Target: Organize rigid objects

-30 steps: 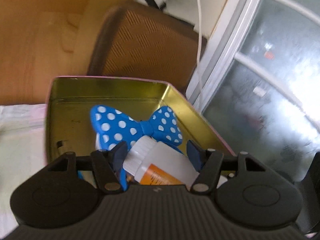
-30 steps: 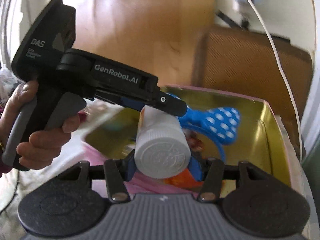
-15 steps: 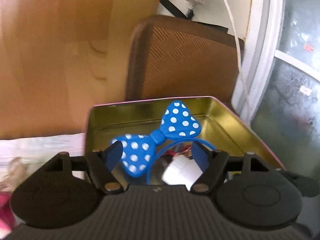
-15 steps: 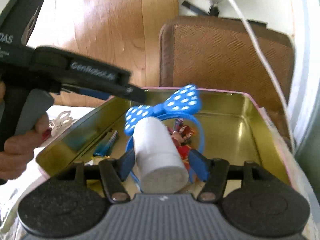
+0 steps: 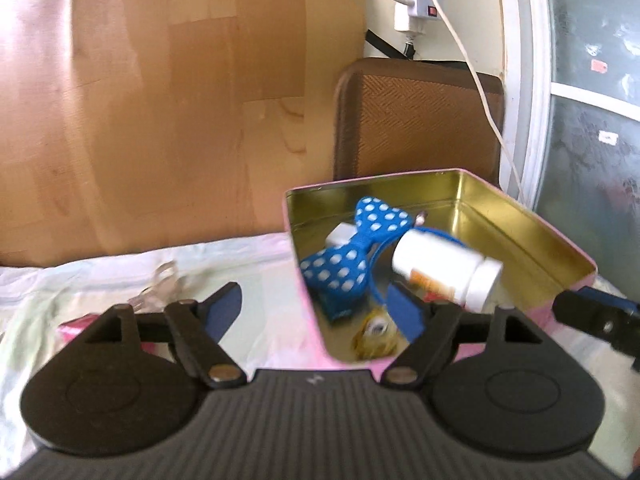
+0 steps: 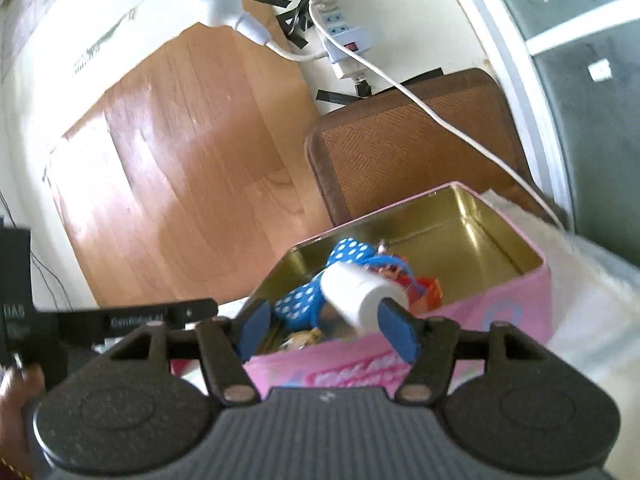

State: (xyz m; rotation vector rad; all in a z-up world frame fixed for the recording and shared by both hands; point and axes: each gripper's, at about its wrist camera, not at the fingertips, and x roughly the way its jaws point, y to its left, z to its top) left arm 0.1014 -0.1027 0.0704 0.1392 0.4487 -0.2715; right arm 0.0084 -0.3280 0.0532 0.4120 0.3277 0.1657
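Inside the pink tin (image 5: 516, 216) a white pill bottle (image 5: 444, 270) lies beside a blue dotted bow (image 5: 352, 256), both hand-held grippers, left (image 5: 320, 306) and right (image 6: 326, 326), gape wide and empty, so this placement looks finished and the next move seems to be fetching another loose item.

A glossy wooden panel (image 5: 160, 92) leans beside a brown woven chair back (image 5: 416, 120); a white power strip (image 6: 340, 36) hangs on the cream wall (image 6: 420, 20).

Both views: bright daylight w/ glare on the wood panel (image 5: 168, 80), which I see washed out at upper left. Fisheye bends the edges; white bottle (image 6: 362, 294) is motion-blurred. Tin's (image 5: 540, 216) gold interior reflects light.
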